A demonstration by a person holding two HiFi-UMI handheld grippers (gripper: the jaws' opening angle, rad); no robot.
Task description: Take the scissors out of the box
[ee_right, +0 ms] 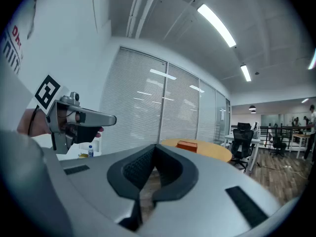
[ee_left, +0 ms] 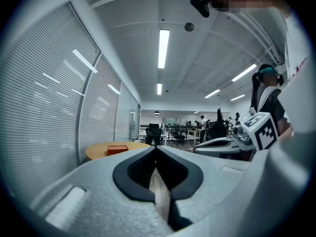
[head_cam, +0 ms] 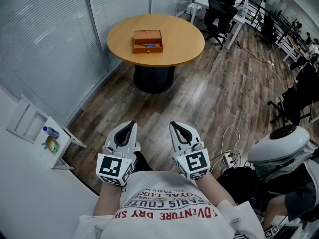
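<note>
Round wood tbl [head_cam: 174, 49], rect. orange box [head_cam: 148, 41].

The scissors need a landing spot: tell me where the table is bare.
The round table is bare all round the box; the widest patch lies between the box and the rim toward the office chair. The floor by the cables is cluttered.
</note>
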